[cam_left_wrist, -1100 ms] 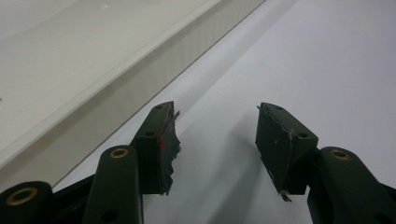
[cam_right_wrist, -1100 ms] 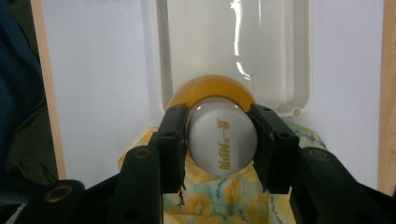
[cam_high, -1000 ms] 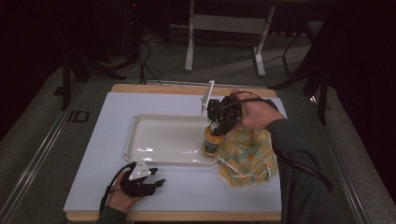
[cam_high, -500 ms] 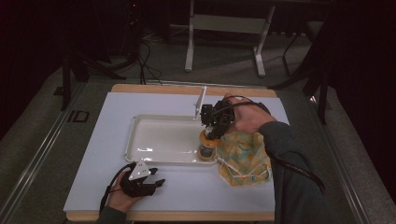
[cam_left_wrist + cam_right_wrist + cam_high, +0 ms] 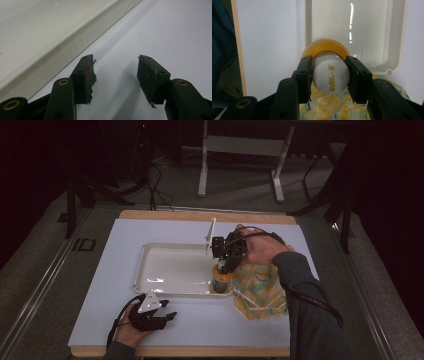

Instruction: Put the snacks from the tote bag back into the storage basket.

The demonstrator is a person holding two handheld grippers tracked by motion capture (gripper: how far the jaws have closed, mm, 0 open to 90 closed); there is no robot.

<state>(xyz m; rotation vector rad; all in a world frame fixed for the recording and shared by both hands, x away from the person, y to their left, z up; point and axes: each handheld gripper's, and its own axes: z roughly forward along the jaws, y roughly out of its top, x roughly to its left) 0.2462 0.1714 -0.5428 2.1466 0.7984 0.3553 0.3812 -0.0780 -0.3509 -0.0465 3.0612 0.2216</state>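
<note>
Right gripper [image 5: 223, 270] points straight down, clamped on the bottle [image 5: 329, 67] by its white cap; bottle upright, base at the tray's [image 5: 165, 289] near-right corner. Left gripper [image 5: 115, 75] rests open.

We see a bottle [image 5: 331, 75] w/ amber-orange body & white cap, gold lettering on cap. Tray [image 5: 170, 270] cream-white. Cloth [image 5: 260, 287] yellow w/ lemon-slice print, pale blue-green bits. Table cover [image 5: 120, 265] plain white, wood edge tan. Both grippers black; sleeve [image 5: 310, 305] dk blue-grey.
</note>
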